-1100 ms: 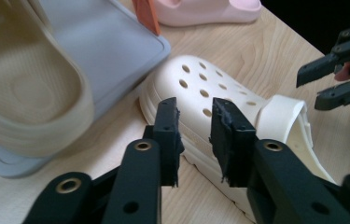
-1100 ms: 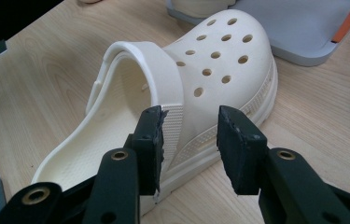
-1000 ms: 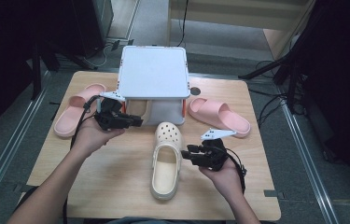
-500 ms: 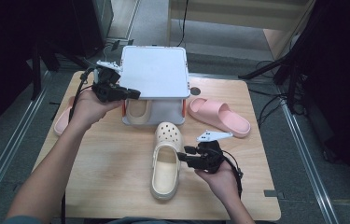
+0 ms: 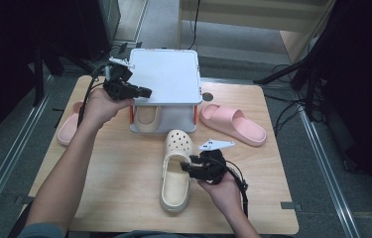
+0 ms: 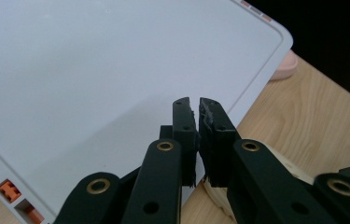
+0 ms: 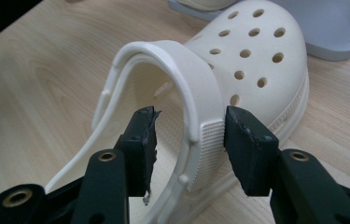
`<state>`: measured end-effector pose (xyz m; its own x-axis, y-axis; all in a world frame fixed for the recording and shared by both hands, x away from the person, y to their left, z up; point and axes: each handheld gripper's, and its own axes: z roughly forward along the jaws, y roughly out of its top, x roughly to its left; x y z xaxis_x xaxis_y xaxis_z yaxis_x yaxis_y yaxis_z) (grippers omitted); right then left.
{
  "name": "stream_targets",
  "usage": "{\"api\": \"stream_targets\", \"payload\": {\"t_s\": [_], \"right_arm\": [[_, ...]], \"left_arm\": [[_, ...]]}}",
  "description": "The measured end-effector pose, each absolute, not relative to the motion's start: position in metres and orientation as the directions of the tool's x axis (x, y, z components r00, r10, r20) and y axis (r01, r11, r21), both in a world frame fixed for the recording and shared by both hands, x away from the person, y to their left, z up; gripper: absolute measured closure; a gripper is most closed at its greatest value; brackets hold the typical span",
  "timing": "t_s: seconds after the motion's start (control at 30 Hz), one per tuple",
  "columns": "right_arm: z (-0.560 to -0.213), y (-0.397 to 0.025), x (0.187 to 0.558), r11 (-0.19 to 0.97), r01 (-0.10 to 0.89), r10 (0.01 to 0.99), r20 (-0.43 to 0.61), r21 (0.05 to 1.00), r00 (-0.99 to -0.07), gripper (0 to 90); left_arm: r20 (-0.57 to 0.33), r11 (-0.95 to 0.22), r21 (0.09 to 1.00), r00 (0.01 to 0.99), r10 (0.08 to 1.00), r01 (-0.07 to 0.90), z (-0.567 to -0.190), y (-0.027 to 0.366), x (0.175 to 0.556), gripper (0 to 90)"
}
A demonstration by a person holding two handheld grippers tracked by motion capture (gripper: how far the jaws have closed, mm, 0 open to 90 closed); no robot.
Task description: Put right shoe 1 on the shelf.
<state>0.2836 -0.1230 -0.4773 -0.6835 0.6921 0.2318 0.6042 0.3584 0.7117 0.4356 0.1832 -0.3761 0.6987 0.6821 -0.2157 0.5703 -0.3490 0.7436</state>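
A cream clog (image 5: 175,188) lies on the wooden table (image 5: 114,183), toe toward a small grey shelf stand (image 5: 166,74). My right gripper (image 5: 187,168) is at the clog's right side. In the right gripper view its jaws (image 7: 189,126) stand open, straddling the clog's (image 7: 252,60) side rim where the heel strap joins. The right pad is against the ribbed patch and the left pad is apart from the rim. My left gripper (image 5: 145,92) hovers over the left edge of the stand's top (image 6: 93,70), jaws (image 6: 194,105) shut on nothing. A second cream clog (image 5: 146,116) sits under the stand.
A pink slide (image 5: 233,124) lies right of the stand, and another pink slide (image 5: 69,126) lies at the table's left edge, partly behind my left forearm. Metal rails run along the floor on both sides of the table.
My left gripper has risen from the table in front of the stand to its top left edge. My right gripper has edged in against the clog's rim.
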Motion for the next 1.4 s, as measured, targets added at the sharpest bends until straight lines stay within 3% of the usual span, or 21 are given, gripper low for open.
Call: {"api": "stream_targets", "payload": {"t_s": [0.3,0.43,0.87,1.4], "right_arm": [[-0.488,-0.116,0.283,0.332,0.629,0.768,0.185,0.703,-0.613,54.8],[-0.492,-0.119,0.285,0.305,0.643,0.768,0.218,0.703,-0.602,54.3],[-0.487,-0.12,0.285,0.319,0.621,0.79,0.161,0.716,-0.591,72.6],[-0.463,-0.126,0.306,0.283,0.59,0.807,0.144,0.756,-0.572,77.2]], "left_arm": [[-0.197,-0.356,0.75,0.701,0.685,0.558,-0.382,0.186,0.434,84.5],[-0.194,-0.354,0.749,0.696,0.691,0.56,-0.382,0.185,0.433,84.5],[-0.203,-0.331,0.762,0.69,0.695,0.557,-0.385,0.186,0.431,84.5],[-0.208,-0.332,0.759,0.692,0.692,0.56,-0.385,0.187,0.431,84.4]]}}
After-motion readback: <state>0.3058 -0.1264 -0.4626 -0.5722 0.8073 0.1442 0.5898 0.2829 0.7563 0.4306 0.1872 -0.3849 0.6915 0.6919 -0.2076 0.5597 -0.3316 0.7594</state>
